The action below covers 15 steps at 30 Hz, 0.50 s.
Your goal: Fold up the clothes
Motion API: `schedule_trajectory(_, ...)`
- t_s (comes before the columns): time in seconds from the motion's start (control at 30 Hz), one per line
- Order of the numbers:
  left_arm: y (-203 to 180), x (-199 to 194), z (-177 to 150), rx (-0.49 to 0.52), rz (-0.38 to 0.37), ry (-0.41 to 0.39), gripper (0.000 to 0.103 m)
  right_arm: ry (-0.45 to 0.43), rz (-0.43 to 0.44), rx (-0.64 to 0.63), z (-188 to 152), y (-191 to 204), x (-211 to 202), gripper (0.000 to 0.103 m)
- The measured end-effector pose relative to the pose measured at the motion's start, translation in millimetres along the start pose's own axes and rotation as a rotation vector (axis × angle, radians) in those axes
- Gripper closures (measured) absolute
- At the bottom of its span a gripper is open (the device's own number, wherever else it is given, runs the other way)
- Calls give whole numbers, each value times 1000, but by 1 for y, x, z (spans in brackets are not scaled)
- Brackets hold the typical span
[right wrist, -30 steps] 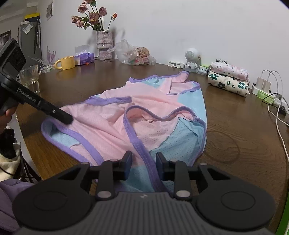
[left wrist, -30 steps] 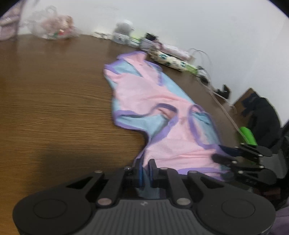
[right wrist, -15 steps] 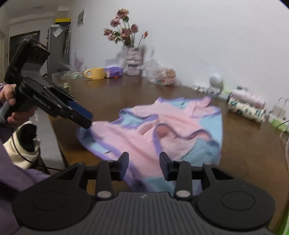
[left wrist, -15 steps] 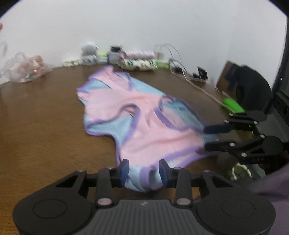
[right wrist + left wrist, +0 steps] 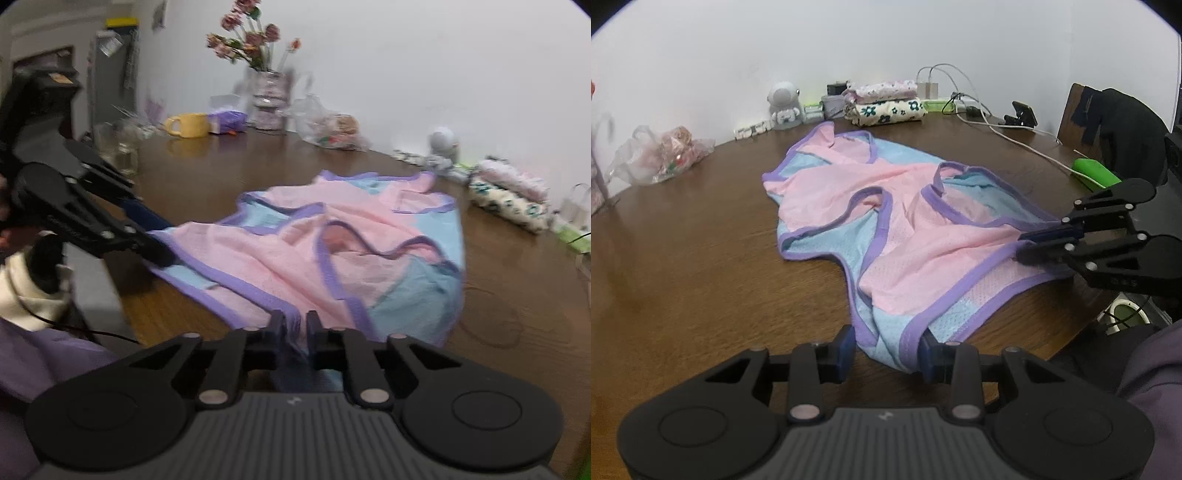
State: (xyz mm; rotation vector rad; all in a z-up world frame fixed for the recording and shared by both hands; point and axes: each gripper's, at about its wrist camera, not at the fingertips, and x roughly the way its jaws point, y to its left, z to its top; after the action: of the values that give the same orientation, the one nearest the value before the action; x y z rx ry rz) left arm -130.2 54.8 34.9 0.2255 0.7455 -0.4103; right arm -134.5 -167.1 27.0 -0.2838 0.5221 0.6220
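Observation:
A pink and light-blue sleeveless garment [image 5: 905,221] with purple trim lies spread and rumpled on the brown wooden table [image 5: 683,258]. Its near corner hangs between the fingers of my left gripper [image 5: 886,350], which stands open around it at the table's front edge. In the right wrist view the garment [image 5: 295,251] runs up to my right gripper [image 5: 295,325], whose fingers are shut on the purple-edged hem. The left wrist view shows the right gripper [image 5: 1023,245] pinching the garment's right edge. The left gripper [image 5: 159,238] shows at the garment's left corner with its fingers apart.
Folded floral clothes [image 5: 886,103], a small white robot toy [image 5: 783,105], a plastic bag [image 5: 661,158] and cables [image 5: 997,125] line the back edge. A vase of flowers [image 5: 267,99], yellow mug [image 5: 188,124] and glass [image 5: 125,155] stand far left. A chair with dark clothing [image 5: 1115,122] is at right.
My left gripper, shut on the garment's corner a second ago, has opened. My right gripper has closed from open onto the hem. Both cameras have swung, and the garment shifted slightly.

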Motion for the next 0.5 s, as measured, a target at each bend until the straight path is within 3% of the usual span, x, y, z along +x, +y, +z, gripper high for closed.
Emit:
schedule_trajectory(0.3,-9,10,6,22,69,-10,64,-86,-161,9,8,-14,-31,100)
schedule_trajectory(0.5,-26,7,13,67,84,-20,60,-77,-220,63,-1,-26,-46,100)
